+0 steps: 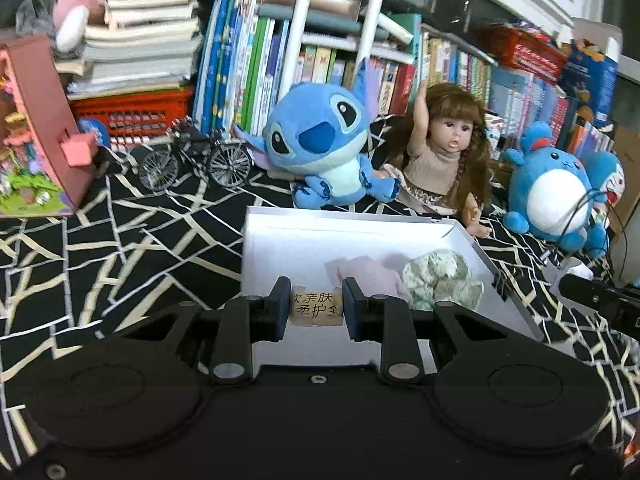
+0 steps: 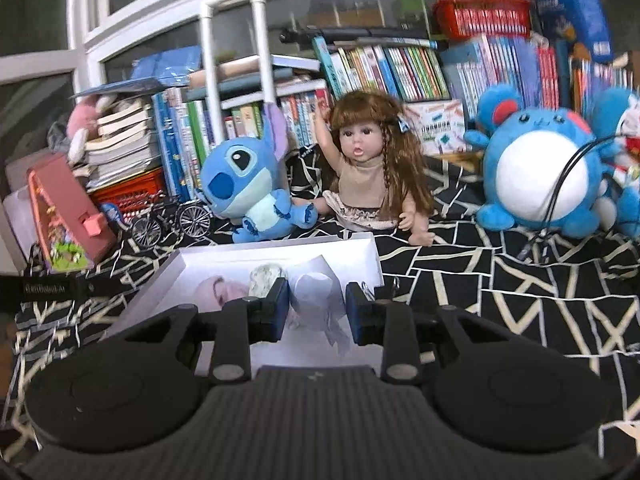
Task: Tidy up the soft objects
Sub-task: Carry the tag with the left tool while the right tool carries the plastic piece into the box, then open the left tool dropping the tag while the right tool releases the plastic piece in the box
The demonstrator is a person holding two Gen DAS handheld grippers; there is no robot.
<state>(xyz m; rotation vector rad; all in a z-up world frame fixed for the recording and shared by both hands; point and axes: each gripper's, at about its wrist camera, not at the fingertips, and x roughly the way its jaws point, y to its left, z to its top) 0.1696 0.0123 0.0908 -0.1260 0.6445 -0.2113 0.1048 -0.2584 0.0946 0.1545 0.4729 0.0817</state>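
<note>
A white open box (image 1: pixel 320 236) lies on the patterned cloth; it also shows in the right wrist view (image 2: pixel 280 250). Inside lie a pink soft cloth (image 1: pixel 372 278) and a green-white crumpled cloth (image 1: pixel 440 276). My left gripper (image 1: pixel 316 306) is shut on a small beige packet with Chinese print (image 1: pixel 316 307), held over the box. My right gripper (image 2: pixel 318 304) is shut on a white crumpled cloth (image 2: pixel 320 300), held over the box's right part. The pink cloth (image 2: pixel 222 294) and the green-white cloth (image 2: pixel 264 278) lie to its left.
A blue Stitch plush (image 1: pixel 324 140), a doll (image 1: pixel 444 148) and a round blue plush (image 1: pixel 552 196) sit behind the box. A toy bicycle (image 1: pixel 196 158) and a pink dollhouse (image 1: pixel 36 136) stand at left. Bookshelves fill the back. The other gripper (image 1: pixel 600 298) shows at the right edge.
</note>
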